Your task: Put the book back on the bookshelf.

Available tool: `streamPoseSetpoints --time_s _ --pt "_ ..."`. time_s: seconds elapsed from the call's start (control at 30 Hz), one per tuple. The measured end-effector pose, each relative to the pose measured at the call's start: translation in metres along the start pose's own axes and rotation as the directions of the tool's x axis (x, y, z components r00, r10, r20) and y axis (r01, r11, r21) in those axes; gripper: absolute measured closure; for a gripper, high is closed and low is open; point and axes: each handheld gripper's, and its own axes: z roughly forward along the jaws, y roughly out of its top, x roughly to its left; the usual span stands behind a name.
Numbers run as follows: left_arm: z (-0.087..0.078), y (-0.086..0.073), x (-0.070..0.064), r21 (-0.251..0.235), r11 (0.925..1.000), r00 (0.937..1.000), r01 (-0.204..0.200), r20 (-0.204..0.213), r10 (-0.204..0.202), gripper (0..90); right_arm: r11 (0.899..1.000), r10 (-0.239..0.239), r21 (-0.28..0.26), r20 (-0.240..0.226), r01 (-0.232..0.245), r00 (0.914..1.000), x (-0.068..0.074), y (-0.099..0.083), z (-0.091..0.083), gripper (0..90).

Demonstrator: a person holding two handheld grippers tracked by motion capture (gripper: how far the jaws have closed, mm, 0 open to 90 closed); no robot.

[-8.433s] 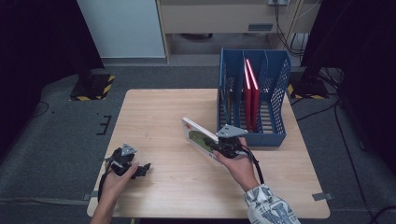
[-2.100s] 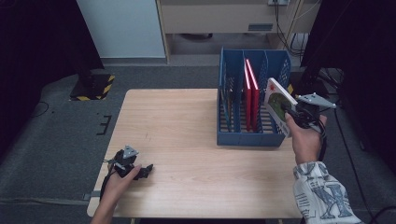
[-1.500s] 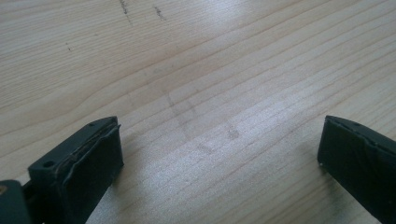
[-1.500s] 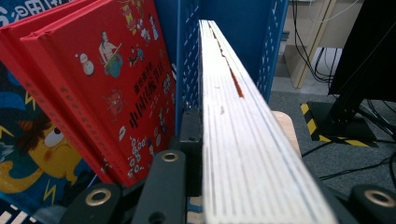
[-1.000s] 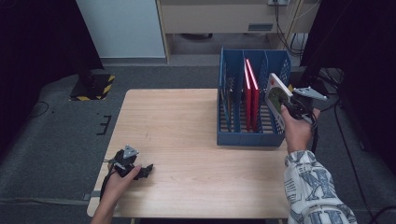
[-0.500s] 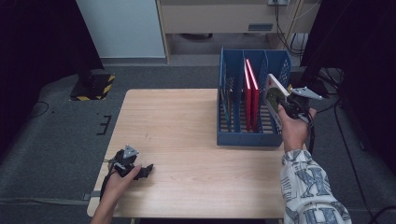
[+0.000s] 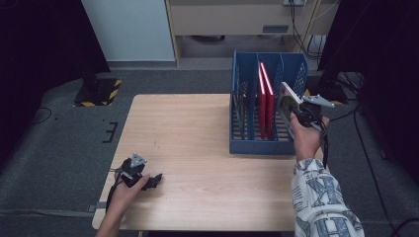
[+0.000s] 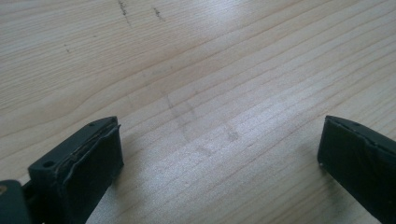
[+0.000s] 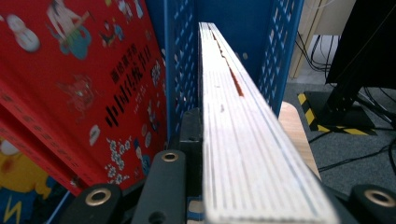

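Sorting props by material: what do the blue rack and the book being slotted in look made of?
Blue rack: likely moulded plastic, matt, with perforated grid walls. Book: paper pages, the stacked white edges show; its cover seems glossy card. Right tool clamps it.

black grippers [image 7: 307, 109], patterned white-blue sleeve [image 7: 321, 202]

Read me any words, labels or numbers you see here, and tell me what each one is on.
Red book cover in the blue rack: white Chinese characters, too blurred to read.
Book held in the right gripper: no text legible.
Table by the left gripper: none.
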Motion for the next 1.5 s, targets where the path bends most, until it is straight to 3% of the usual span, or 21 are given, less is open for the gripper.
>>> streamPoseSetpoints --time_s 0.27,0.73,1.5 --pt "0.0 0.0 0.0 0.003 1.0 1.0 -0.004 0.001 0.004 0.0 0.999 0.018 0.03 0.014 -0.018 0.9997 -0.002 -0.012 0.011 75.5" --pt "0.0 0.001 0.0 0.003 1.0 1.0 -0.004 0.002 0.004 0.0 0.999 0.015 0.048 0.022 -0.016 0.9996 0.001 -0.01 0.022 75.5" --pt "0.001 0.001 0.0 0.003 1.0 1.0 -0.006 0.004 0.006 0.0 0.992 0.022 0.124 0.034 -0.026 0.9992 0.002 -0.019 0.042 75.4"
